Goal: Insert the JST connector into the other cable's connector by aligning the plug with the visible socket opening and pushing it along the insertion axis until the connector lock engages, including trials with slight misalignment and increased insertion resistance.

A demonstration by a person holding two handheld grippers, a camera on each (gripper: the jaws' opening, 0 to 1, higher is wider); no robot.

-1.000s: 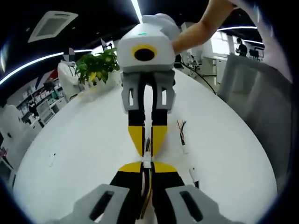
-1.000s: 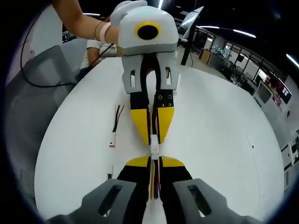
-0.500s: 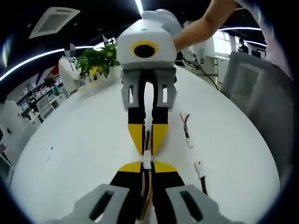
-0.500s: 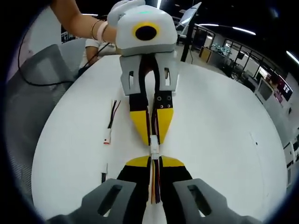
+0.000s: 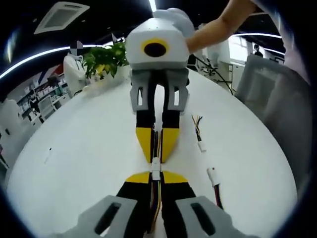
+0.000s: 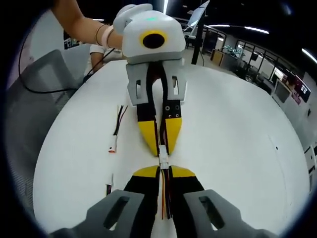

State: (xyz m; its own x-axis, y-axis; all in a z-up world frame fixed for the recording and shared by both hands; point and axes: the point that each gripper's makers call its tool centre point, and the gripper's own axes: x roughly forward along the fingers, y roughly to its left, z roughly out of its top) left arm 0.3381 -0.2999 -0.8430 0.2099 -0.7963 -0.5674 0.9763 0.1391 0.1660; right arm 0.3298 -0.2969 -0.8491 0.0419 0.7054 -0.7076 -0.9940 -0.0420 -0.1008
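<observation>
- I hold my left gripper (image 5: 156,177) and right gripper (image 6: 163,173) nose to nose over the white round table (image 5: 84,148), yellow tips nearly meeting.
- In the left gripper view my right forearm (image 5: 218,27) reaches in from 1 o'clock; in the right gripper view my left forearm (image 6: 81,22), wearing a bracelet, comes from 11 o'clock.
- My left gripper is clenched on one multi-wire cable (image 5: 156,198); my right one is clenched on a second cable (image 6: 164,196).
- The two white JST connectors (image 5: 155,168) meet end to end between the tips; I cannot tell whether the lock is engaged.
- Two spare cables lie on the table at 3 o'clock in the left gripper view: one with loose coloured wires (image 5: 198,131), one nearer (image 5: 214,181).
- One potted plant (image 5: 104,59) stands at 11 o'clock.
</observation>
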